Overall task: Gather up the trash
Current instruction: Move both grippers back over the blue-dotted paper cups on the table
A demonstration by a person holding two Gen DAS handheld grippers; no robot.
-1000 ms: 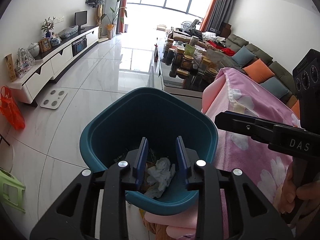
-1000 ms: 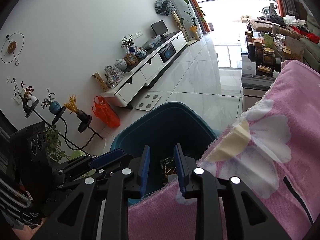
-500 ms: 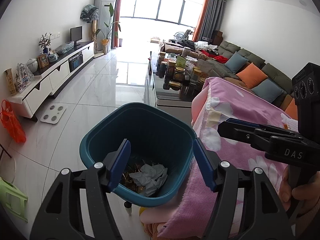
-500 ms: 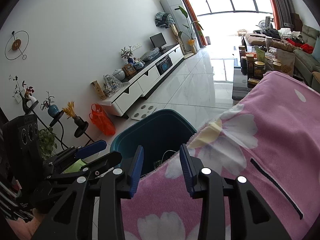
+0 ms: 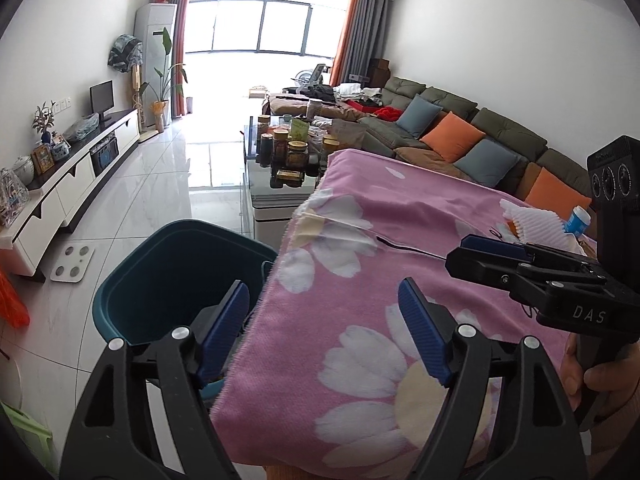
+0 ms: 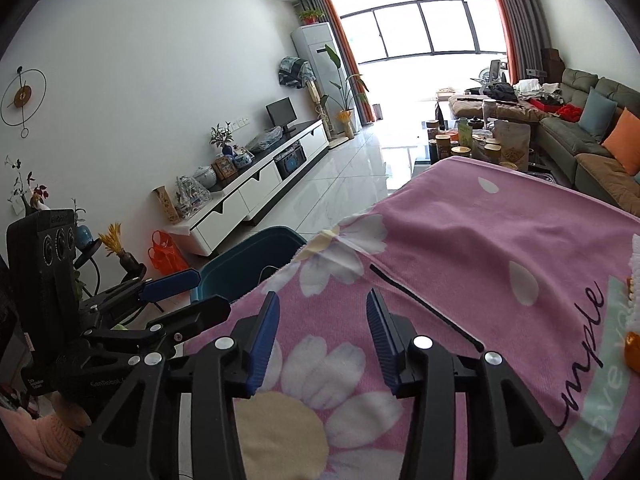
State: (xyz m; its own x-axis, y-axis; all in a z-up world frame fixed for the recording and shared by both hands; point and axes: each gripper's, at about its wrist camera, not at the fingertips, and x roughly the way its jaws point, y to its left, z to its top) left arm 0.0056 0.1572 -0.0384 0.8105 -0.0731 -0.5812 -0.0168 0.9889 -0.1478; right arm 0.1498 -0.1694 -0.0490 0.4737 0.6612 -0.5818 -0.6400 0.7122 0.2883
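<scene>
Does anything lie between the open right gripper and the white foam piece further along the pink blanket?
Nothing visible does. In the left wrist view the right gripper hangs open over bare pink blanket, and the white foam piece lies beyond it unobstructed.

Daylight floods in from the far window, which is blown out to white and throws glare across the glossy floor tiles. Nearer surfaces are evenly lit, with soft shadows. Fisheye distortion bends the walls, corners go black, and far details look slightly soft, perhaps from overexposure.
</scene>
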